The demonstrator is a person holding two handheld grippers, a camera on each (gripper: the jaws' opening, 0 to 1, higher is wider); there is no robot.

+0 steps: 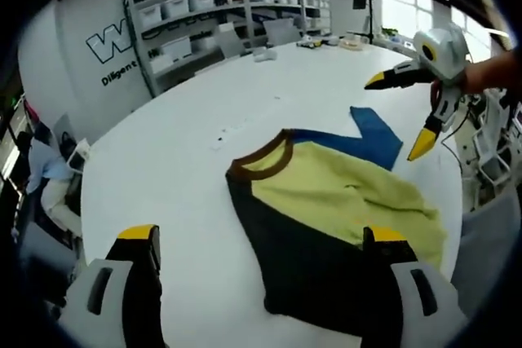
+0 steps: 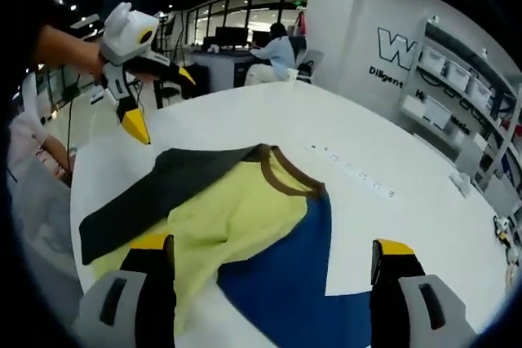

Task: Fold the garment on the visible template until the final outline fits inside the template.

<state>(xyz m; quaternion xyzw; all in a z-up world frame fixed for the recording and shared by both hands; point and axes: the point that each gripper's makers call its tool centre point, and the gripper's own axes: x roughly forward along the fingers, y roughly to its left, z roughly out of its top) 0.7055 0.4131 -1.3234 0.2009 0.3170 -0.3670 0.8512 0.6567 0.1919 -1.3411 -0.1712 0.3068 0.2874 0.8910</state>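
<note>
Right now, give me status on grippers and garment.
Left gripper open, fingers over shirt's dark side. Right gripper open, above blue side. Colour-block T-shirt flat on white table, partly folded. Nothing in the way.

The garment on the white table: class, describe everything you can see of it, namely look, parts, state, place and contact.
The garment is a colour-block knit top: yellow-green front panel, brown ribbed neckline, one side dark, nearly black, the other blue. It lies flat, slightly rumpled, on the white table, sleeves partly folded in. Both grippers hover open; neither touches it.
</note>
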